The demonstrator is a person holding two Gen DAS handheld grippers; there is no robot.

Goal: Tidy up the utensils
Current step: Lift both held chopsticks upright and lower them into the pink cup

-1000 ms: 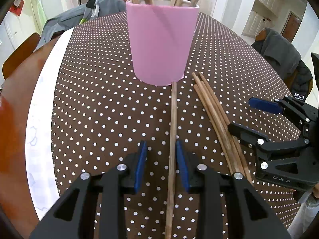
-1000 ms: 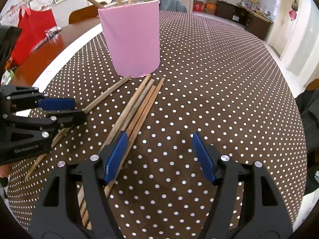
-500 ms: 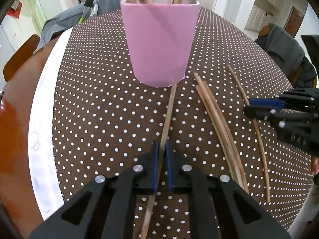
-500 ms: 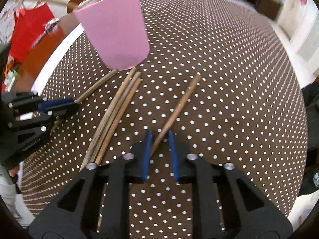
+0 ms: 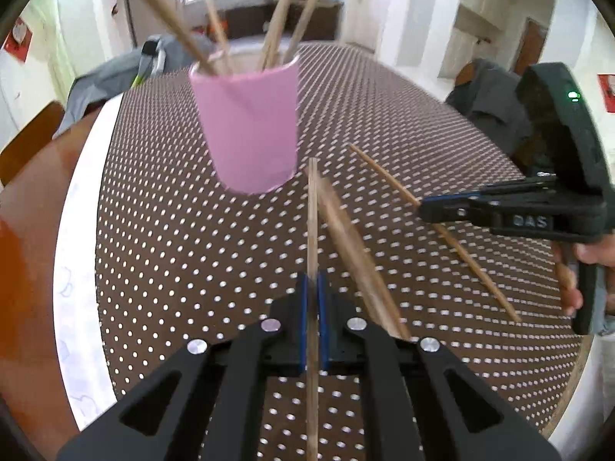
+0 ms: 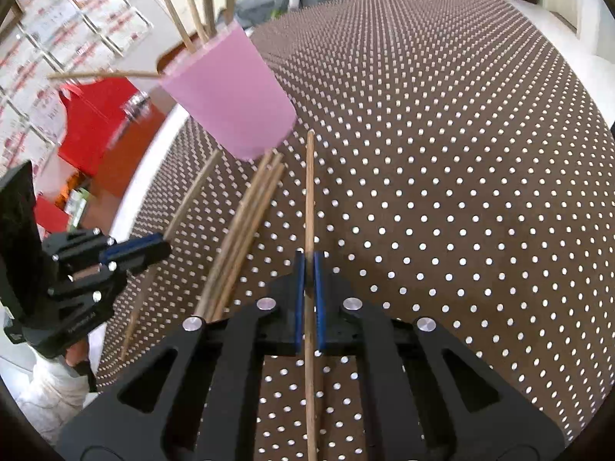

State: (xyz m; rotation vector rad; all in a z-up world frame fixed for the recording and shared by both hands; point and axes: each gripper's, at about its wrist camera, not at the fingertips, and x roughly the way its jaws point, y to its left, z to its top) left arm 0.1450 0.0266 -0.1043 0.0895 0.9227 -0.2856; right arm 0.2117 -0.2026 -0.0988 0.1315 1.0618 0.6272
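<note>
dotted tablecloth point(image 5: 161, 230) — chopstick point(image 5: 312, 207) toward cup point(image 5: 250, 130)

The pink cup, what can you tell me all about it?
The pink cup is a plain, smooth tumbler, wider at the rim than at the base. It stands upright on the brown dotted tablecloth. Several wooden chopsticks stick out of its open top, leaning different ways. More chopsticks lie on the cloth near its base. Neither gripper touches it.

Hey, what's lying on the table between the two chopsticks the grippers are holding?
A bundle of loose chopsticks, lying on the dotted tablecloth near the pink cup. The right wrist view shows it best, between the right gripper and the left gripper.
</note>
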